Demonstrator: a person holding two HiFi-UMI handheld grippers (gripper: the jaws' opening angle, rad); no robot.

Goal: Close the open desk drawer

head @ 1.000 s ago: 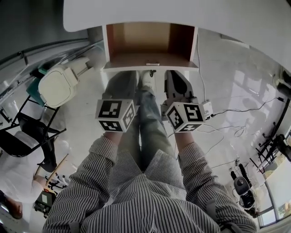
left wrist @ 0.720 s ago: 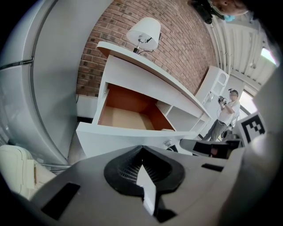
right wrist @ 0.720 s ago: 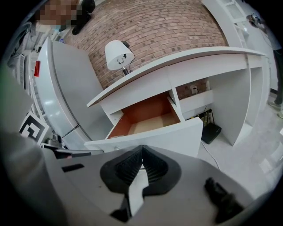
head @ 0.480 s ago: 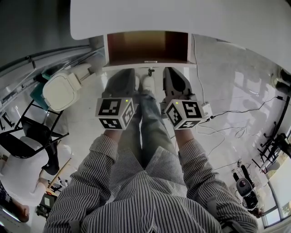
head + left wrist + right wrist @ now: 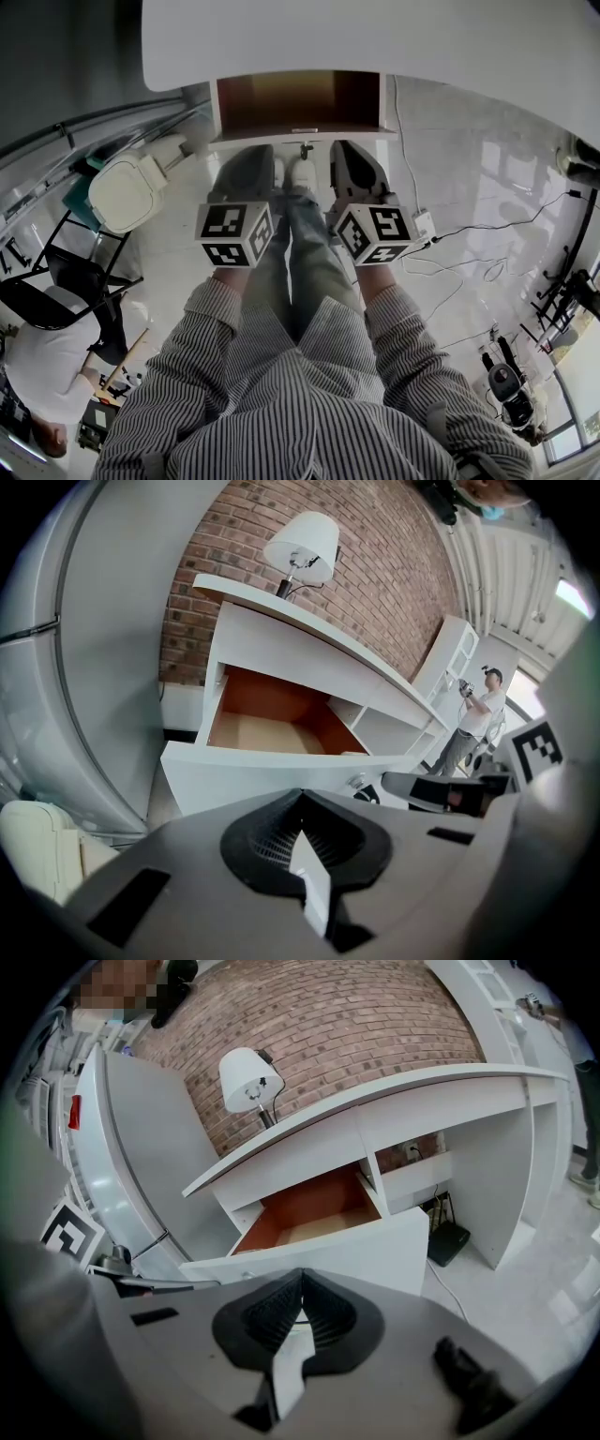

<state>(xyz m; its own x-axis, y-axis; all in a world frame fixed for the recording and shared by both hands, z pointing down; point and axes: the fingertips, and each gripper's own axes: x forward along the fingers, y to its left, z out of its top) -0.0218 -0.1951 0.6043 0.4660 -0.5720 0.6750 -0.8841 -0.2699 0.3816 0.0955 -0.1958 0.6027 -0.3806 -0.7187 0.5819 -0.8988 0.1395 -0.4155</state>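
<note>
The white desk (image 5: pixel 375 37) has its drawer (image 5: pixel 298 101) pulled out, showing a bare brown inside. The drawer's white front panel (image 5: pixel 300 138) faces me, with a small knob (image 5: pixel 356 782) at its middle. My left gripper (image 5: pixel 247 161) and right gripper (image 5: pixel 349 157) are side by side just short of that panel, both shut with nothing between the pads. In the left gripper view the panel (image 5: pixel 281 772) stands right behind the left gripper (image 5: pixel 300 799). In the right gripper view the panel (image 5: pixel 347 1249) lies just beyond the right gripper (image 5: pixel 302 1279). Contact cannot be judged.
A white lamp (image 5: pixel 302 541) stands on the desk against a brick wall. A black box (image 5: pixel 448 1239) with cables lies under the desk at right. A white bin (image 5: pixel 127 192) and a black chair (image 5: pixel 66 281) are to my left. A person (image 5: pixel 476 719) stands far off.
Both grippers have moved forward toward the drawer front. Less of the drawer's inside shows from under the desktop than a second ago.
</note>
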